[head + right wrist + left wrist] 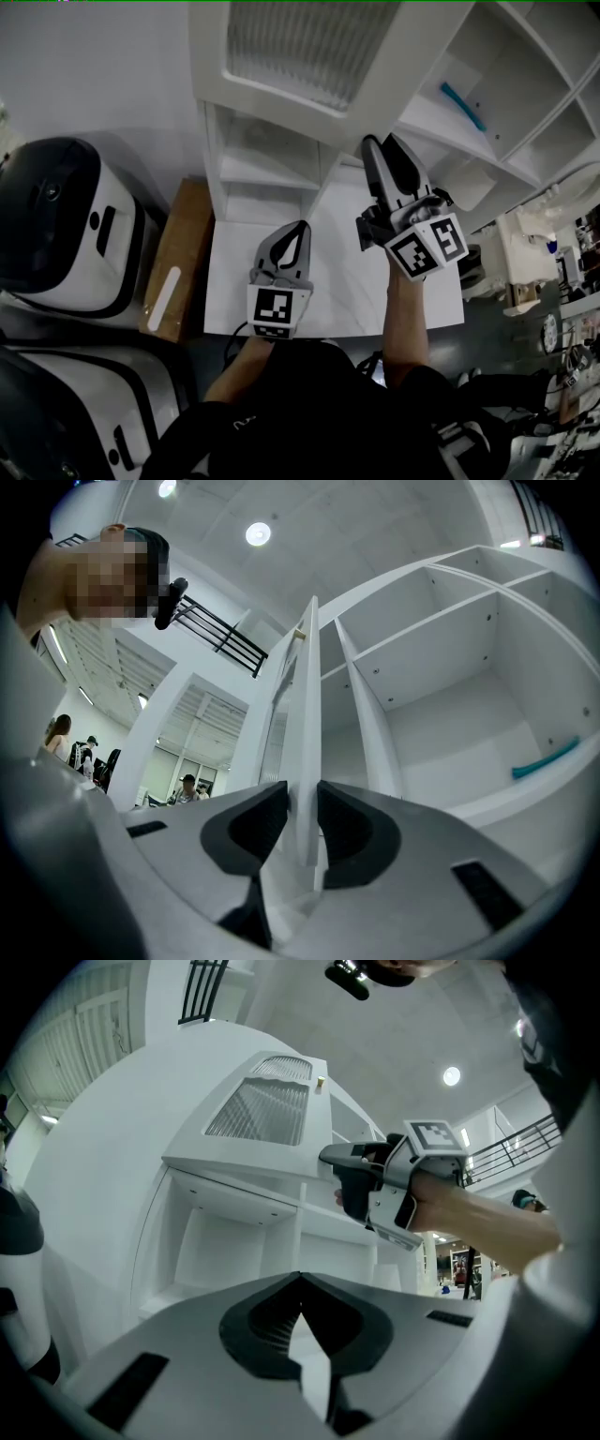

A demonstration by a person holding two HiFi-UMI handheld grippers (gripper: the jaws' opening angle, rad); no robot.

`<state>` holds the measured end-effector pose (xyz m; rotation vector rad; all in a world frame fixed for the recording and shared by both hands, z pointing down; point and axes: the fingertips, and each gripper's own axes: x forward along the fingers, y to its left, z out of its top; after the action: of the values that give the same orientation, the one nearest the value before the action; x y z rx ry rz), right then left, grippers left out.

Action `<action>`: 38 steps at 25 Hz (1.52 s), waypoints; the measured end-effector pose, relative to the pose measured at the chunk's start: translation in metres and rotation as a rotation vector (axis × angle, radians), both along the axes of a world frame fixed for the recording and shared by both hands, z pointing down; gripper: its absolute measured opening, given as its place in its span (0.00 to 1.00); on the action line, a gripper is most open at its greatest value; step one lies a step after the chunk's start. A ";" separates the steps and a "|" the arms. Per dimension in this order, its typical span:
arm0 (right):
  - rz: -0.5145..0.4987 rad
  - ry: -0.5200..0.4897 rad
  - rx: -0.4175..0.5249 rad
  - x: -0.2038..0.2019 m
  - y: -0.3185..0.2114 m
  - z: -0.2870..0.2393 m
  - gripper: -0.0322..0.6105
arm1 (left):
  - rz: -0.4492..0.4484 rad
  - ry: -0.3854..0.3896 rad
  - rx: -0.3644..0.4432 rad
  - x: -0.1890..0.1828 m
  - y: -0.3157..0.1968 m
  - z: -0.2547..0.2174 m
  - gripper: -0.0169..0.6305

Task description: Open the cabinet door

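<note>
1. The left tongs [300, 228] are held nearest, over the table [337, 291] and in front of the door [300, 42]. They are shut tight, and nothing is held in them.
2. The right tongs [382, 141] are set on the free edge of the door. They are narrow, and the thin white edge is pinched between the pads.
3. The door is seen part way open, swung out from the cabinet [553, 89]. The job is judged to be begun but not done.
4. Behind the door, bare shelves are seen. A blue thing [464, 106] is laid on a shelf to the right of the door, well apart from it.
5. Only a thin, smooth edge is held, so the door could be lost if it is pulled fast or at a slant.
6. The hinges could be strained if the door is pushed up or down and not swung round.
7. The left tongs could be bumped if the door is swung wide toward them.
</note>
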<state>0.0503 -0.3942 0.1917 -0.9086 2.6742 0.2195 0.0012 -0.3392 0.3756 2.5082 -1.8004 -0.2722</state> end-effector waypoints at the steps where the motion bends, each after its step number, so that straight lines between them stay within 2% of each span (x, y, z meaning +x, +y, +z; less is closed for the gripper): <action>1: 0.000 0.000 0.000 0.000 0.003 0.000 0.23 | -0.002 -0.002 0.001 -0.001 0.002 0.000 0.04; 10: 0.002 -0.038 -0.007 -0.001 0.030 -0.002 0.21 | -0.037 -0.034 0.014 -0.014 0.024 -0.003 0.04; 17: 0.007 -0.067 0.006 -0.005 0.050 -0.001 0.20 | -0.099 -0.055 0.014 -0.041 0.045 0.000 0.04; 30: -0.028 -0.077 0.025 -0.028 0.106 0.001 0.17 | -0.068 -0.060 0.007 -0.039 0.087 0.008 0.04; 38: -0.046 -0.088 0.029 -0.045 0.135 0.001 0.17 | -0.117 -0.067 -0.016 -0.057 0.113 0.014 0.04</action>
<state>0.0052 -0.2594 0.1927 -0.8274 2.6014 0.2024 -0.0562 -0.2259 0.3901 2.4333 -1.9700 -0.1796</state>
